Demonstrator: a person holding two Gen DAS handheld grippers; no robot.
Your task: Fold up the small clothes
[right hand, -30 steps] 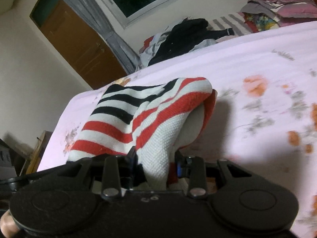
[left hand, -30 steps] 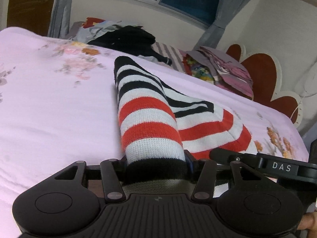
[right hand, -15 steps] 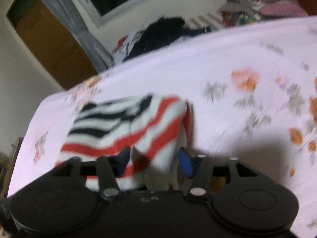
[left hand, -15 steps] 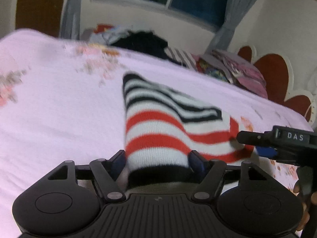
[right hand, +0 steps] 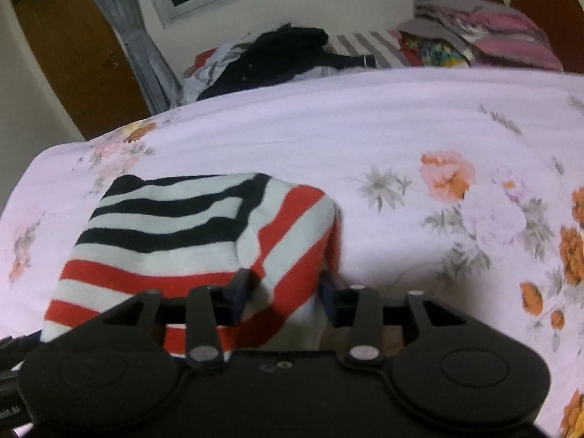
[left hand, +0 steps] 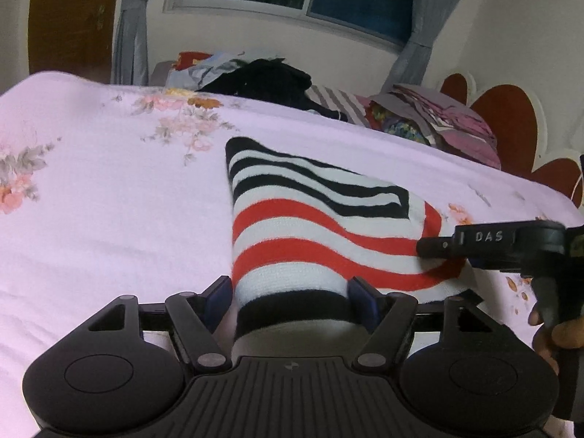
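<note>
A knit garment (left hand: pixel 314 226) in black, white and red stripes lies folded on the pink floral bed sheet (left hand: pixel 109 200). Its black hem sits between the wide jaws of my left gripper (left hand: pixel 290 299), which is open, with a small gap at the left pad. The right wrist view shows the garment (right hand: pixel 175 226) from its other side. There my right gripper (right hand: pixel 283 288) is closing on the red-and-white fold, and both pads meet the cloth. One of its fingers (left hand: pixel 441 244) shows at the garment's right edge in the left wrist view.
A heap of clothes with a black garment (left hand: pixel 262 80) on top lies along the bed's far edge. Beside it is a folded pink and purple stack (left hand: pixel 449 124), then a red-brown headboard (left hand: pixel 503 109). A person's hand (left hand: pixel 562 332) holds the right gripper. Bare sheet (right hand: pixel 438 127) stretches to the right.
The left jaws have opened off the black hem. The garment has sunk from raised to flat on the sheet. The right jaws opened wide and then came in on the fold again.
</note>
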